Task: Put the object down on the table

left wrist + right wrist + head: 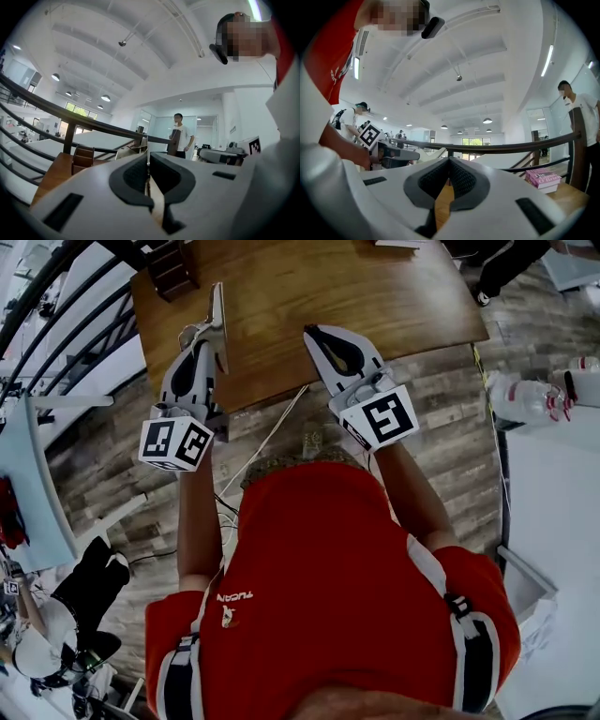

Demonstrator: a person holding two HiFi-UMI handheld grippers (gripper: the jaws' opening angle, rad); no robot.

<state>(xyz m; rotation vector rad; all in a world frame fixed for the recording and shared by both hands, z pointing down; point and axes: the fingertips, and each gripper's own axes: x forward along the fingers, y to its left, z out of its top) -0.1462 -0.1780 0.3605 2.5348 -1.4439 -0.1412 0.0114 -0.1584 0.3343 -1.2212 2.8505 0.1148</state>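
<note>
The thin flat sheet (218,324) shows only edge-on, so I can't read its face. My left gripper (148,164) has its jaws clenched on it, upright over the table (309,287) near the near-left corner. I can't tell whether it touches the wood. My right gripper (449,164) is over the near edge, jaws pressed together on nothing. The frame cuts off the wooden box (173,268) at the far-left corner, contents hidden.

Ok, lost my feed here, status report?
Left gripper shut on thin card, upright over the table. Right gripper shut, empty. Card not yet down. Wooden box at far corner, off to the side.
</note>
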